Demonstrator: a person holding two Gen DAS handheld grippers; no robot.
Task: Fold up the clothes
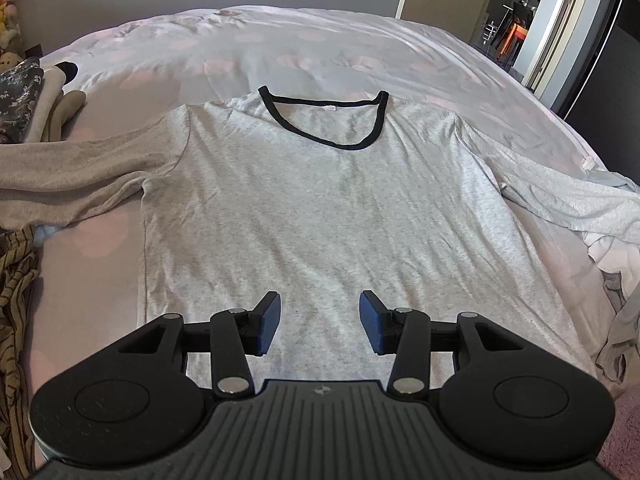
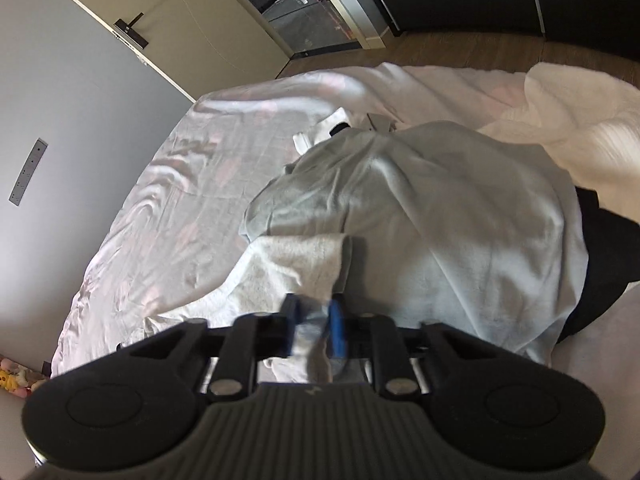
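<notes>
Left wrist view: a grey long-sleeved shirt (image 1: 320, 200) with a black-trimmed neckline (image 1: 324, 120) lies flat, front up, across the middle of the bed (image 1: 280, 40), collar toward the far side and hem at the near edge. Its left sleeve (image 1: 80, 172) stretches out to the left; its right sleeve (image 1: 568, 196) runs off to the right. The left gripper (image 1: 320, 322) hovers above the near hem with its jaws spread wide and nothing between the blue pads (image 1: 268, 322). The bed carries a pale cover with faint pink patches. A heap of other garments (image 1: 24, 120) sits at the far left, and a striped brown cloth (image 1: 16, 320) lies at the near left edge. More crumpled pale clothing (image 1: 616, 300) lies at the right edge. An open doorway (image 1: 508, 20) shows at the far right.

Right wrist view: the right gripper (image 2: 314, 332) has its jaws drawn close together, pinching a fold of grey fabric, the sleeve end (image 2: 304, 264), which rises out of the grip toward the far side. The frame is blurred around the pads. Just beyond lies a large rumpled pale blue garment (image 2: 460, 220), with a dark cloth (image 2: 608, 248) under its right side and a white towel-like piece (image 2: 568, 100) at the far right. The bed cover (image 2: 168, 200) spreads to the left. A door with a lever handle (image 2: 132, 32) stands at the far left, beside wooden flooring (image 2: 460, 48).
</notes>
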